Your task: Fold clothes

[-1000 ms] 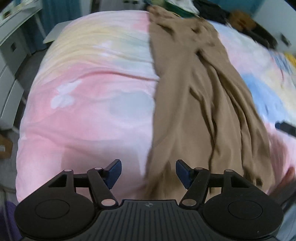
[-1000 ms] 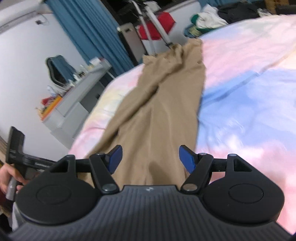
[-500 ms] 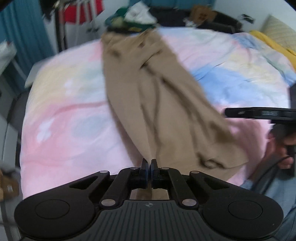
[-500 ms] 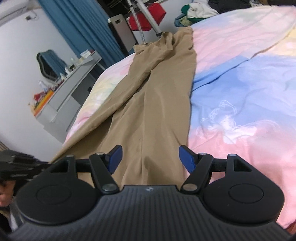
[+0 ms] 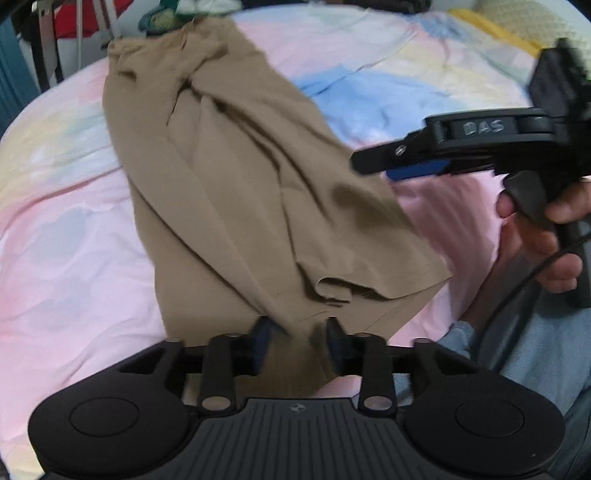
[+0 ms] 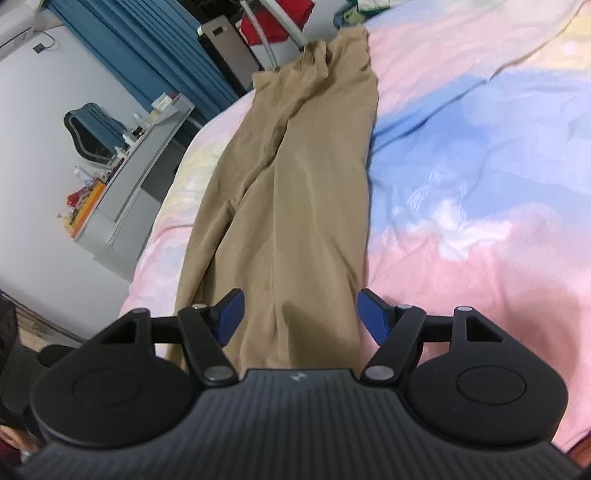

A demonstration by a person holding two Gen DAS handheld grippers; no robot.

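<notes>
Tan trousers lie lengthwise on a pastel pink and blue duvet, their hems rumpled at the near edge of the bed. My left gripper is over the near hem. Its jaws are opening, and a bunch of tan cloth still sits loosely between the pads. In the right wrist view the trousers run away from my right gripper, which hovers wide open above the near leg with cloth under it, not pinched. The left wrist view also shows the right gripper from the side, held by a hand.
A heap of other clothes lies at the far end of the bed. A grey desk with small items and a blue curtain stand left of the bed. The person's denim leg is at the near right edge.
The left gripper slid right along the near edge, shut on the trouser hem, then parted again. The hem now lies bunched further right. The right gripper stayed open and nearly still.
</notes>
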